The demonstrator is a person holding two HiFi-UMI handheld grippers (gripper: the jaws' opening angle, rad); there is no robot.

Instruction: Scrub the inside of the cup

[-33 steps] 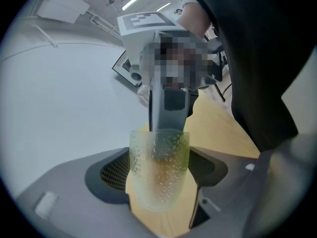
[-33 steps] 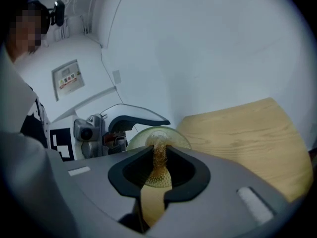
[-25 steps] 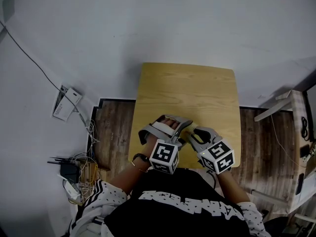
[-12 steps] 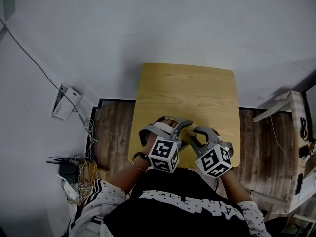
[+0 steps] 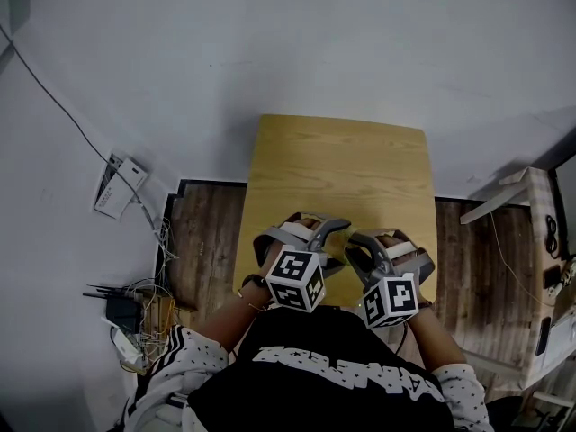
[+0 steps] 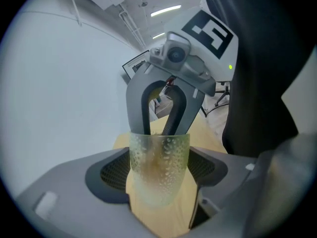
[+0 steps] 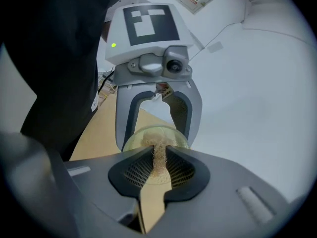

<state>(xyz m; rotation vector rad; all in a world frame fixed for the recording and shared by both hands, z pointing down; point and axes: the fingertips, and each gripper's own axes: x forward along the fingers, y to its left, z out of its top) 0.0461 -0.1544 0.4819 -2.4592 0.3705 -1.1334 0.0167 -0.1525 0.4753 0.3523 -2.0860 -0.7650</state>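
Note:
In the left gripper view a clear, dimpled cup [image 6: 159, 170] stands between the mesh pads, and my left gripper [image 6: 159, 182] is shut on it. Opposite it, my right gripper [image 6: 159, 130] points into the cup's mouth. In the right gripper view, my right gripper [image 7: 157, 165] is shut on a thin beige fibrous scrubber [image 7: 159, 157]. The scrubber's far end sits at the cup's rim [image 7: 148, 135]. In the head view both grippers, left [image 5: 326, 234] and right [image 5: 358, 244], meet over the near edge of the wooden table [image 5: 342, 160]. There they hide the cup.
The table's far half is bare wood. A white box with cables [image 5: 119, 189] lies on the floor at the left, and more cables [image 5: 135, 309] below it. A pale wooden frame [image 5: 533, 196] stands at the right. The person's torso is close behind the grippers.
The right gripper's marker cube has swung left and toward the person, turning the gripper. The left gripper's cube has shifted slightly toward the person. Both stay joined at the cup.

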